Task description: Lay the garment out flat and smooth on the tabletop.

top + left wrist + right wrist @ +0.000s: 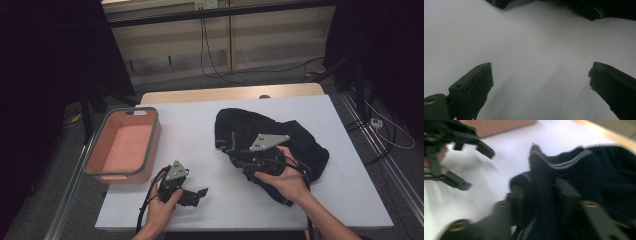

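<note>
A crumpled black garment [305, 137] with a pale zip line lies on the right half of the white table [190, 125]. My right gripper [240, 152] rests on its near left part, and in the right gripper view a raised fold of the garment [599, 170] stands squeezed between the two jaws of that gripper [537, 185]. At the front left my left gripper [201, 194] is held just over the bare table, pointing right. Its jaws [541, 68] stand wide apart with only white tabletop between them. The same left gripper [475, 168] shows beyond the garment's edge.
A salmon-pink basin [150, 145] with a grey rim sits at the table's left edge, nothing inside it. Bare white surface runs between the basin and the garment. Cables trail on the floor beyond the table's far edge.
</note>
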Demonstrator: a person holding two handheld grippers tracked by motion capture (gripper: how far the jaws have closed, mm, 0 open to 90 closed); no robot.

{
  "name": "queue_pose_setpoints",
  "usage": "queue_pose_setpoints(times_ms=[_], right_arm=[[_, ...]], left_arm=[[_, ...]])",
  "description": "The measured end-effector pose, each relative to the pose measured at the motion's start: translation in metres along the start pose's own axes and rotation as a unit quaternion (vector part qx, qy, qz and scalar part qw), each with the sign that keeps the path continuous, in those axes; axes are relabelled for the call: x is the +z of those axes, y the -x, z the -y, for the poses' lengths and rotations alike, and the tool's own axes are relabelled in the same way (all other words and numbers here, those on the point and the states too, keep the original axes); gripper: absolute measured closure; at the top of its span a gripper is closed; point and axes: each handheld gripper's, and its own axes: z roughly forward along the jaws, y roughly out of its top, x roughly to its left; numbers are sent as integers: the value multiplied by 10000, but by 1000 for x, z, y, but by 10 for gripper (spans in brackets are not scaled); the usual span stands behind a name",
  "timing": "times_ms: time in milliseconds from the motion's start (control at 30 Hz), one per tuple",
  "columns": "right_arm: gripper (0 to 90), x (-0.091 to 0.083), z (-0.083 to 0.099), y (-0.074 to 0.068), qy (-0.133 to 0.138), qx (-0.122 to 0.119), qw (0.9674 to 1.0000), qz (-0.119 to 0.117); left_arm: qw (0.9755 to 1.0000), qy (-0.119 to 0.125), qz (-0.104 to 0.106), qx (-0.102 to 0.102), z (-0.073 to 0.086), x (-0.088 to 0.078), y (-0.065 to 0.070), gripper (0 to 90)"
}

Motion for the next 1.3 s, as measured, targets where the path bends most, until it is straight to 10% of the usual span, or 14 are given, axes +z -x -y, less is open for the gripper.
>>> queue_pose_setpoints(times_ms=[67, 567, 933, 1000, 1033, 1100, 1300], right_arm=[[324, 10, 9, 5, -248, 57, 9997, -14], [266, -19, -8, 3, 219, -150, 9996, 0], [264, 21, 20, 5, -817, -392, 9955, 293], [392, 28, 26, 5, -931, -386, 9945, 272], [648, 32, 30, 2, -870, -442, 9949, 272], [818, 34, 30, 0, -652, -312, 9974, 46], [846, 40, 13, -21, -344, -362, 9983, -293]], left_arm=[[10000, 1, 18, -1, 0, 0, 0, 51], [10000, 11, 30, 2, 0, 0, 1, 51], [10000, 10, 28, 9, 0, 0, 1, 51], [10000, -3, 18, 13, 0, 0, 1, 52], [10000, -7, -32, 6, 0, 1, 1, 52], [10000, -32, -35, 5, -1, 2, 0, 52], [10000, -40, -76, -11, -1, 3, 0, 54]])
